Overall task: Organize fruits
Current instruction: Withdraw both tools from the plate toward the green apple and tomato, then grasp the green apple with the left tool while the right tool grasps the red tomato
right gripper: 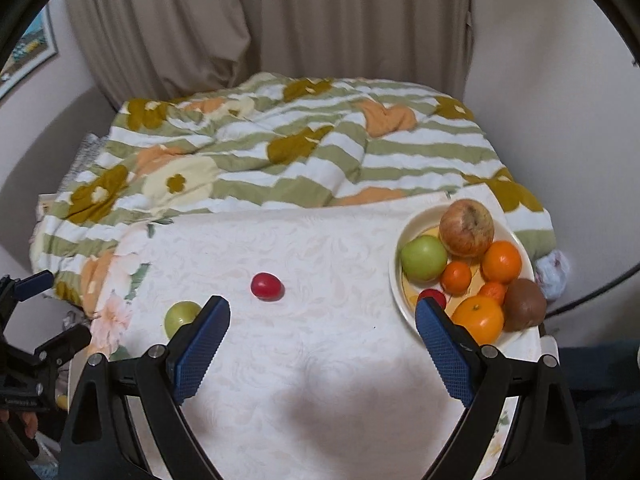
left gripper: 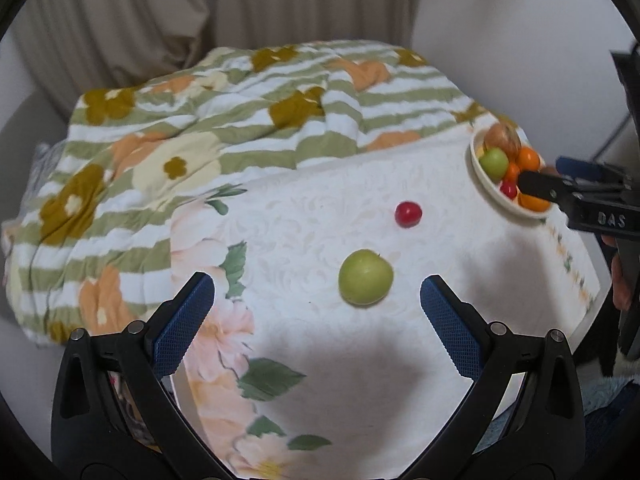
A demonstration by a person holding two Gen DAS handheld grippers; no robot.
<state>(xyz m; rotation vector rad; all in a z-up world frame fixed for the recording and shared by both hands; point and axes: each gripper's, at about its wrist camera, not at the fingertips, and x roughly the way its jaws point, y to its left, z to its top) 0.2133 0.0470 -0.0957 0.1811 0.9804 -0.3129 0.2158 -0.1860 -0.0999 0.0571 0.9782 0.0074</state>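
Right, your biggest thing is the quilt (right gripper: 256,152), striped green and white with flowers, bunched up at the back against the curtain (right gripper: 280,20). In front of it lies the white surface (right gripper: 320,360) with its floral cloth. At its right edge sits the plate (right gripper: 404,236), loaded: a reddish apple (right gripper: 466,227) at the back, a green apple (right gripper: 424,258) left of it, oranges (right gripper: 501,262) beside and in front, a brown kiwi (right gripper: 525,309) at the right rim.

Out on the cloth, well apart from the plate, you've got a loose green fruit (left gripper: 365,277) and, beyond it toward the plate, a small red one (left gripper: 408,213).

Your left tool (left gripper: 318,300) hangs wide open with nothing in it, the green fruit lying just past its tips. Your right tool (right gripper: 322,320) is just as wide and empty, its right finger (right gripper: 440,350) in front of the plate's near rim.
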